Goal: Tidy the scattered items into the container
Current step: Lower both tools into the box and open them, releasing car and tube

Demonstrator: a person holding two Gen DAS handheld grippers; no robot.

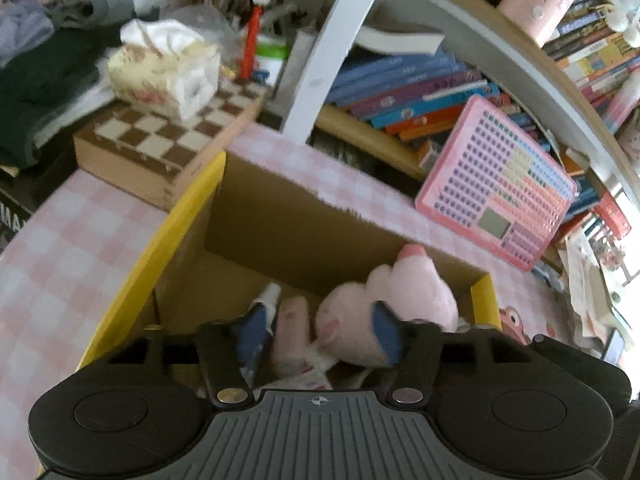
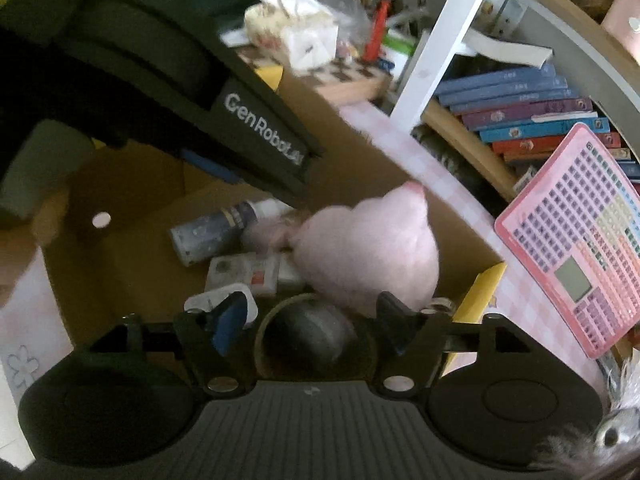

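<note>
A cardboard box with a yellow rim [image 1: 160, 240] stands on the pink checked table. Inside lie a pink plush toy [image 1: 408, 296], a bottle with a white cap [image 2: 216, 232], a small flat packet [image 2: 252, 272] and a dark roll of tape [image 2: 316, 332]. My left gripper [image 1: 320, 328] is open above the box, its fingers either side of the plush and a pink item [image 1: 292, 328]. My right gripper [image 2: 312, 320] is open over the box [image 2: 480, 284], with the tape roll between its fingers. The plush also shows in the right wrist view [image 2: 368, 252]. The left gripper's body crosses the right wrist view [image 2: 256, 132].
A chessboard box [image 1: 160, 140] with a tissue pack [image 1: 168, 72] sits behind the cardboard box. A pink toy keyboard [image 1: 500, 184] leans on a bookshelf [image 1: 420, 92] at the right. A white shelf post [image 1: 332, 48] stands behind. Grey fur [image 2: 592, 444] shows at lower right.
</note>
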